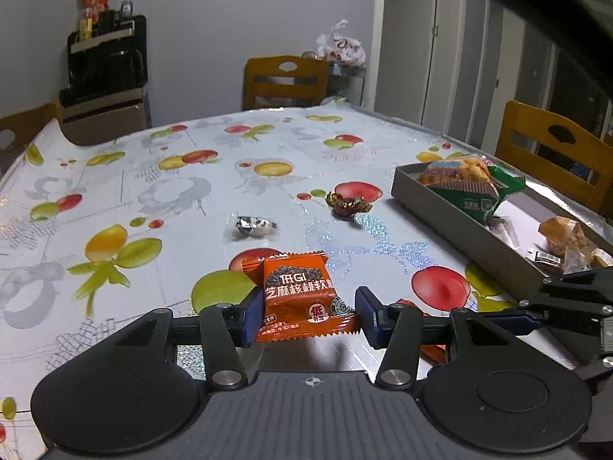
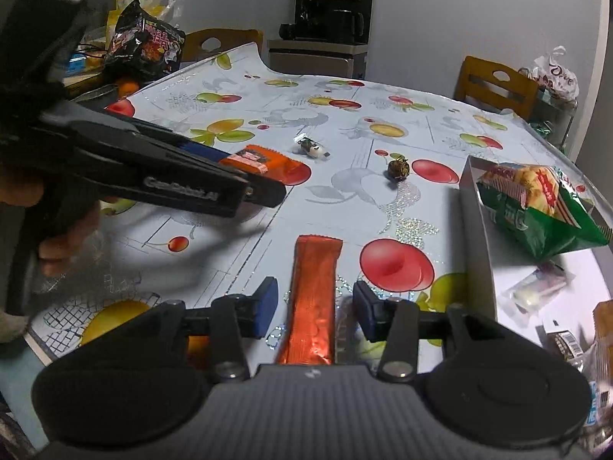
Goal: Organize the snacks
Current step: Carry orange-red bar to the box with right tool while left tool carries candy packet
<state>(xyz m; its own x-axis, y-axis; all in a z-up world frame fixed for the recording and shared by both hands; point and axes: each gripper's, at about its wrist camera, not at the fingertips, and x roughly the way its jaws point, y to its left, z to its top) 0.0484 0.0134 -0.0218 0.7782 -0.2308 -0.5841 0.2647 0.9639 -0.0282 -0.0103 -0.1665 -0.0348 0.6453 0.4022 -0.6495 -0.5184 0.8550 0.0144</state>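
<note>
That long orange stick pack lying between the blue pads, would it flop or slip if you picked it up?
The long orange stick pack looks like thin glossy foil, so it is probably slippery under the pads. Its crinkled wrapper and crimped end suggest that it is light and would give a little when squeezed. It lies flat and straight on the tablecloth, so it seems unlikely to roll, though it may sag if held by one end.

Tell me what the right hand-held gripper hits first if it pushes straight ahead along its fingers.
The right hand-held gripper already straddles the long orange stick packet, lying on the table between its open pads. Going on, it would likely just slide along that packet and meet the tabletop; depth is hard to judge.
</note>
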